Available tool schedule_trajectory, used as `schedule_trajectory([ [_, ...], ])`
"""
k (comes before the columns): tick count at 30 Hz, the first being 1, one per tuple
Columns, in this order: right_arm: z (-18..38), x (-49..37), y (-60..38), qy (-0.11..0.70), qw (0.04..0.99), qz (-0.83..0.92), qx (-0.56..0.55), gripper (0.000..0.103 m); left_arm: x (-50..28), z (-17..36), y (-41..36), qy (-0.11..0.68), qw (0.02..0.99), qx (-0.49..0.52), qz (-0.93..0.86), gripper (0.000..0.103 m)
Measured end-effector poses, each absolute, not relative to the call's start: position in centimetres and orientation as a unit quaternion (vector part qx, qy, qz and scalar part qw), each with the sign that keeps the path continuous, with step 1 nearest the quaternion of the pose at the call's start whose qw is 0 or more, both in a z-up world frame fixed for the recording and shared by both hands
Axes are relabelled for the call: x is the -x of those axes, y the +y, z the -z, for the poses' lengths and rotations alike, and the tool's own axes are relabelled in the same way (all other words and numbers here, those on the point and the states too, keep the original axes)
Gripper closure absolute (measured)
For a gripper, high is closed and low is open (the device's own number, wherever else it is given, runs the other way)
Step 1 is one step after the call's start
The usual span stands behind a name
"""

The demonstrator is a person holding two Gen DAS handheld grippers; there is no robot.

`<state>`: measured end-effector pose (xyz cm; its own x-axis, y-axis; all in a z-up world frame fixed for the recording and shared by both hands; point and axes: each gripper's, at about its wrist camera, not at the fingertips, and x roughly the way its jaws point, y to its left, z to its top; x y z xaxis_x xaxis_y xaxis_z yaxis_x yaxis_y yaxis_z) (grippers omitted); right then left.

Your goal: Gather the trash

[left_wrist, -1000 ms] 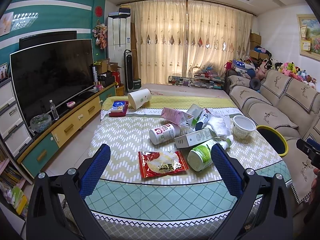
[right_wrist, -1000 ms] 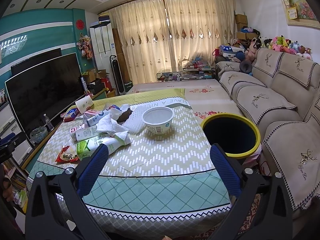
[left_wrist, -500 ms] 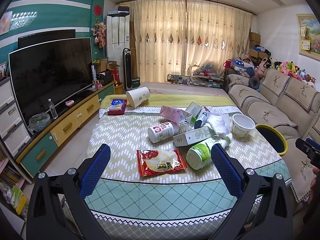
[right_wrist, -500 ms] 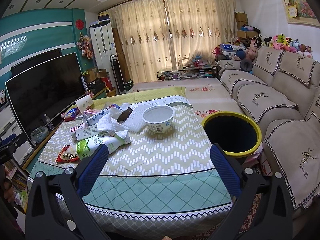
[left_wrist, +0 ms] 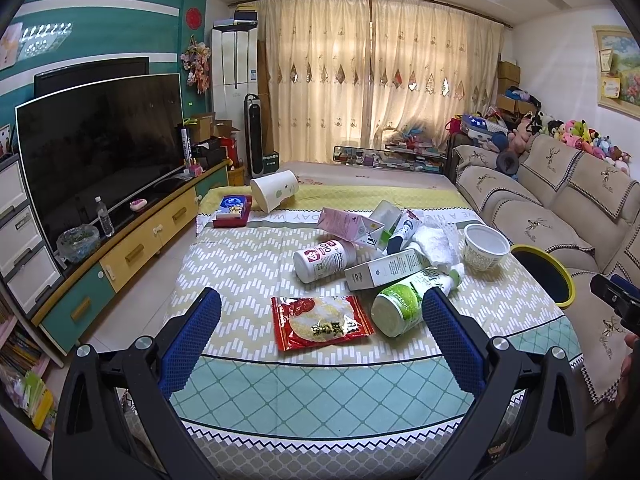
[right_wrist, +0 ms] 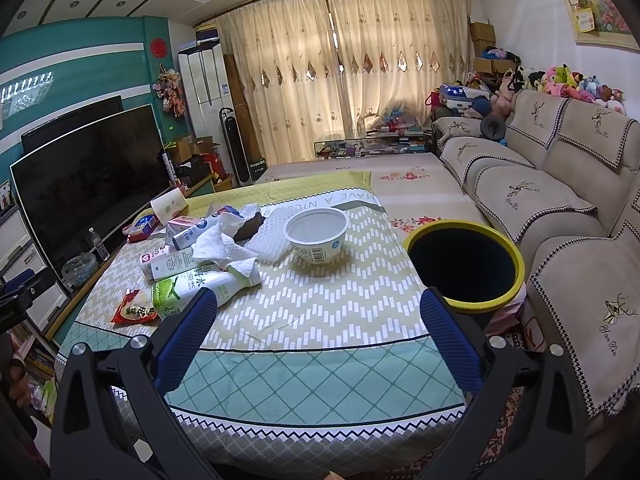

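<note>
Cluttered tabletop (left_wrist: 248,264), nothing collected yet: both grippers, left gripper (left_wrist: 320,336) and right gripper (right_wrist: 318,330), gape wide and empty; next, reach the near red wrapper (left_wrist: 320,326), then the yellow-rimmed bin (right_wrist: 464,266).

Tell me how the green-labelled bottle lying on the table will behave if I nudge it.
The green-labelled bottle lies on its side, so it will probably roll. It touches the white carton, which may shift too. Probably light if empty, but its fill cannot be seen.
</note>
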<state>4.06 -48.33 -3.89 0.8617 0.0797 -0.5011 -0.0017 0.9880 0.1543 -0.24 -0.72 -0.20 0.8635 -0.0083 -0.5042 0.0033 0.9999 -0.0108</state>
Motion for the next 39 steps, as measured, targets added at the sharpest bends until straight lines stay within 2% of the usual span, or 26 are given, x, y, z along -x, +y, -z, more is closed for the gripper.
schedule_trajectory([
  [39, 5.3, -5.9, -48.5, 0.287, 0.955, -0.027, -0.075, 0.006, -0.8, 1.1, -0.5, 0.275, 0.961, 0.007, 0.002, 0.004],
])
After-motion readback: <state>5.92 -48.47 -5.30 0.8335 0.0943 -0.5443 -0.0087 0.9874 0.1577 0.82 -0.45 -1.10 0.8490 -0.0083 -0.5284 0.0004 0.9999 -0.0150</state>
